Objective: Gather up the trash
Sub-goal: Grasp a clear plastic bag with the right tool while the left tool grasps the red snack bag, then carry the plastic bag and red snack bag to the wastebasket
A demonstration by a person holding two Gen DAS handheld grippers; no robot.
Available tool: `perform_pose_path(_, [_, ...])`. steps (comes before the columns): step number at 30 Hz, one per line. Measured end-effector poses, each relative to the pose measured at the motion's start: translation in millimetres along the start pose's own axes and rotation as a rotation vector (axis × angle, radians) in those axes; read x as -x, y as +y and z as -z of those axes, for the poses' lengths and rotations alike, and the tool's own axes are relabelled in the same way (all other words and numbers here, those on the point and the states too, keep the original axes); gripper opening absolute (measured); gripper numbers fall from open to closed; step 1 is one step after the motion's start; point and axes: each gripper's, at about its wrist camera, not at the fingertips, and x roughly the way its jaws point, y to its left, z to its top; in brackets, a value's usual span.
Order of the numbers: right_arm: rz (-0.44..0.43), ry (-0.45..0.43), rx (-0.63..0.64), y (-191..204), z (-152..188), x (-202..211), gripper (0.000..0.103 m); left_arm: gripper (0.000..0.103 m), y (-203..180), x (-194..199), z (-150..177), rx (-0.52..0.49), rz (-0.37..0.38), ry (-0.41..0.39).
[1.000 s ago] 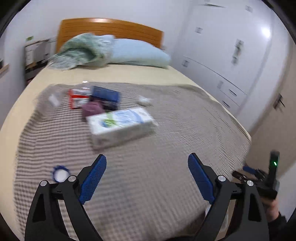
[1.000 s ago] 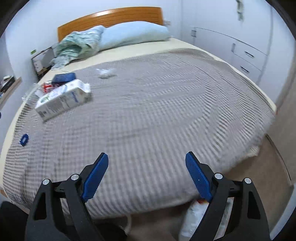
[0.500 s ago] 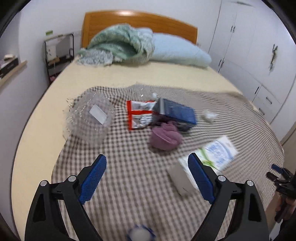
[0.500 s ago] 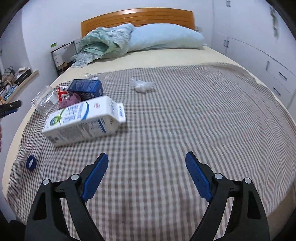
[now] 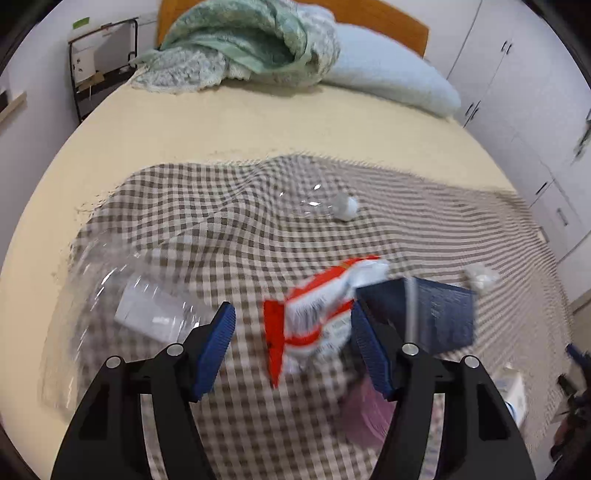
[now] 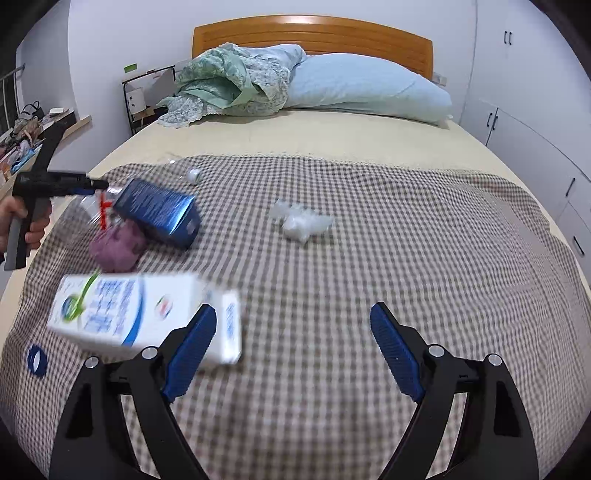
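Trash lies on a checked blanket (image 6: 369, 258) on the bed. My left gripper (image 5: 295, 347) is open, its fingers on either side of a red and white wrapper (image 5: 314, 310). A dark blue carton (image 5: 436, 314) and a purple cloth wad (image 5: 365, 410) lie to its right, a clear plastic container (image 5: 122, 306) to its left. My right gripper (image 6: 291, 350) is open and empty above the blanket, its left finger close to a white milk carton (image 6: 129, 314). A crumpled clear wrap (image 6: 301, 221), the blue carton (image 6: 159, 210) and a blue cap (image 6: 37, 360) lie beyond.
A green blanket (image 6: 229, 85) and a pale blue pillow (image 6: 365, 88) lie at the wooden headboard (image 6: 314, 33). White wardrobes (image 6: 535, 110) stand to the right, a black shelf rack (image 6: 144, 99) to the left. A small white bottle cap (image 5: 345, 206) lies further up the blanket.
My left gripper has moved forward and down onto the red and white wrapper. My right gripper has moved forward and closer to the milk carton. Both stay open.
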Motion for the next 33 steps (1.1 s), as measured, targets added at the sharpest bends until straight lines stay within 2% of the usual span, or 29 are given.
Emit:
perform_pose_path(1, [0.001,0.005,0.001,-5,-8,-8,0.082,0.058,1,-8,-2,-0.001,-0.01,0.023])
perform_pose_path(2, [-0.004,0.012,0.002,-10,-15,-16,0.082,0.049,2,-14,-4,0.001,-0.012,0.044])
perform_pose_path(3, [-0.013,0.019,0.001,-14,-19,-23,0.082,0.025,3,-20,-3,0.007,0.003,0.072])
perform_pose_path(4, [-0.032,0.029,-0.002,-18,-25,-33,0.082,0.016,2,-24,-1,0.001,0.033,0.094])
perform_pose_path(5, [-0.052,0.039,-0.002,-22,-30,-43,0.082,0.012,-1,-20,3,-0.012,0.059,0.083])
perform_pose_path(7, [-0.082,0.063,0.027,-24,-40,-66,0.082,0.008,-8,-5,7,-0.038,0.091,0.047])
perform_pose_path(12, [-0.014,0.12,0.179,-16,-54,-125,0.082,0.008,-18,66,16,-0.066,0.025,-0.11])
perform_pose_path(17, [-0.047,0.122,0.17,-7,-80,-173,0.081,0.008,-12,127,20,-0.054,-0.009,-0.213])
perform_pose_path(18, [-0.066,0.132,0.147,-6,-88,-184,0.076,0.008,-10,133,21,-0.049,-0.01,-0.221])
perform_pose_path(19, [-0.078,0.15,0.128,-6,-91,-193,0.044,0.008,-9,142,24,-0.042,-0.014,-0.228])
perform_pose_path(20, [-0.086,0.19,0.08,-10,-94,-204,0.02,0.008,-8,149,26,-0.039,-0.017,-0.231])
perform_pose_path(21, [-0.102,0.22,0.016,-15,-95,-211,0.02,0.008,-7,155,28,-0.04,-0.024,-0.232])
perform_pose_path(22, [-0.115,0.215,-0.055,-20,-94,-209,0.019,0.008,-9,162,32,-0.041,-0.029,-0.235])
perform_pose_path(26, [-0.134,0.238,-0.069,-23,-79,-180,0.011,0.008,-4,185,55,0.012,-0.044,-0.219])
perform_pose_path(29, [-0.134,0.21,-0.134,-41,-69,-128,0.01,0.008,-10,206,70,0.027,-0.034,-0.212])
perform_pose_path(31, [-0.179,0.181,-0.187,-53,-60,-82,0.01,0.008,-19,235,81,0.015,-0.023,-0.233])
perform_pose_path(33, [-0.187,0.16,-0.208,-57,-51,-49,0.01,0.008,-28,263,89,0.008,-0.003,-0.244])
